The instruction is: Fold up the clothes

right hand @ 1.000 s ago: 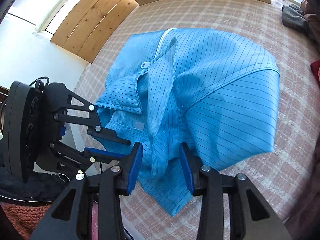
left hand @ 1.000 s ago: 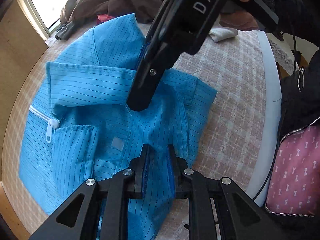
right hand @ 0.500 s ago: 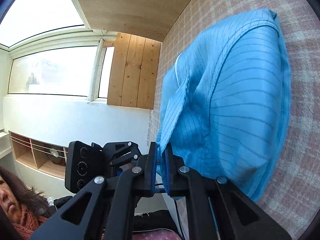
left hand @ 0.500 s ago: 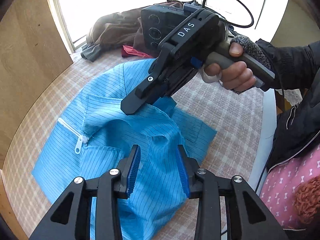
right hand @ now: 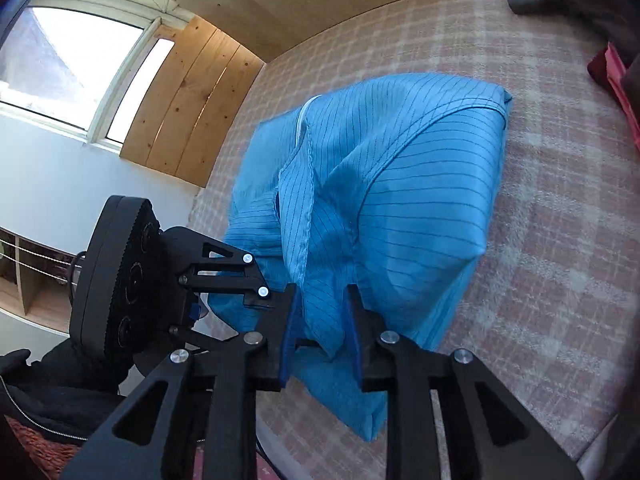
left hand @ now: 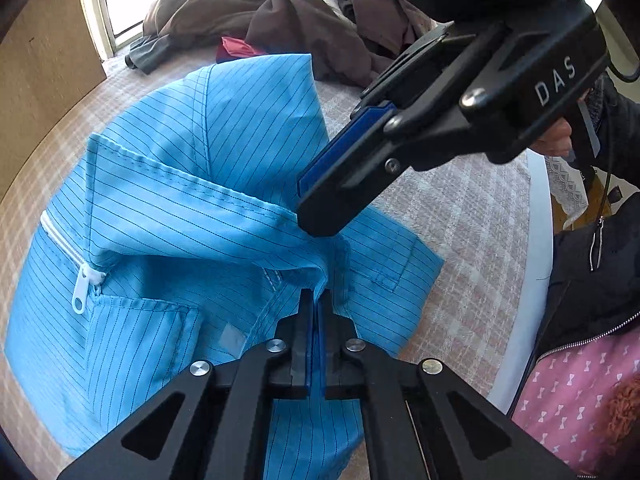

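Both grippers at the blue striped jacket on the checked bed cover

The left gripper (left hand: 315, 312), open half a second ago, is now clamped on a fold of the blue jacket (left hand: 168, 216). The right gripper (right hand: 320, 312), pinched together then, now stands apart with bunched cloth between its pads (right hand: 288, 328). The jacket lies on the checked cover (right hand: 560, 240), white zipper pull (left hand: 82, 288) showing. Beyond, brown clothes (left hand: 280, 12) are heaped by the window.

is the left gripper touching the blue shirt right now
Touching. The left wrist view shows the left gripper with its jaws closed on a fold of the blue shirt.
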Demonstrator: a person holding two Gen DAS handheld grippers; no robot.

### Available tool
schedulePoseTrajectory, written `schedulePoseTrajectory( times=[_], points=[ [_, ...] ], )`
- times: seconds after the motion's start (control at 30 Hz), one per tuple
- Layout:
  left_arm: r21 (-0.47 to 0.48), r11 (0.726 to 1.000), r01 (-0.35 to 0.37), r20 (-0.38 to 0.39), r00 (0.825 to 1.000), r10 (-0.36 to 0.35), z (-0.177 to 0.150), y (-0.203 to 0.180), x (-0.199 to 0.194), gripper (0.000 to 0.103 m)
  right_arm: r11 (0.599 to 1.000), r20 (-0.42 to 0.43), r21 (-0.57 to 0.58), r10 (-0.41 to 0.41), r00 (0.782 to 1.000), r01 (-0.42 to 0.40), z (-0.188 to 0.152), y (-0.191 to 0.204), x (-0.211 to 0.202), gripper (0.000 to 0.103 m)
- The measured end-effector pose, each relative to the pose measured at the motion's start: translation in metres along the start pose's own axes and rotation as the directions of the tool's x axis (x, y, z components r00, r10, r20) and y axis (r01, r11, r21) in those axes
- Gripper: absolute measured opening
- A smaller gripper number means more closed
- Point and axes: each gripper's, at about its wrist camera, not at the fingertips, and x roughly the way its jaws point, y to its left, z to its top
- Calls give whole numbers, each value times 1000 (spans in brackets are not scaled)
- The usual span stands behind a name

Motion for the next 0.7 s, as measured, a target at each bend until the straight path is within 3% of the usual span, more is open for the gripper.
schedulePoseTrajectory(
  times=[0.1, 0.3, 0.37, 0.5, 0.6, 0.7],
  points=[
    [2, 1000, -16, 31, 999, 16, 1, -4, -16, 1, 995, -21, -68, -81, 997, 79, 2, 14, 4, 26],
    [-9, 999, -39, 45, 998, 40, -8, -7, -36, 1, 998, -26, -46, -51, 998, 49, 9, 9, 5, 27],
    [-13, 999, -43, 49, 998, 44, -10, -7, -41, 1, 998, -19, -31, -46, 999, 46, 10, 5, 2, 20],
    [-5, 999, -49, 65, 997, 50, -13, -8, -48, 1, 997, -8, -45, -65, 998, 64, 11, 14, -6, 20],
    [-8, 997, -70, 61, 996, 71, -14, -9, -48, 1, 993, -18, -87, -86, 996, 84, 10, 32, -1, 41],
    [-13, 995, -98, 49, 994, 98, -17, -8, -47, 1, 991, -35, -99, -93, 995, 89, 13, 38, 10, 45]
  ],
)
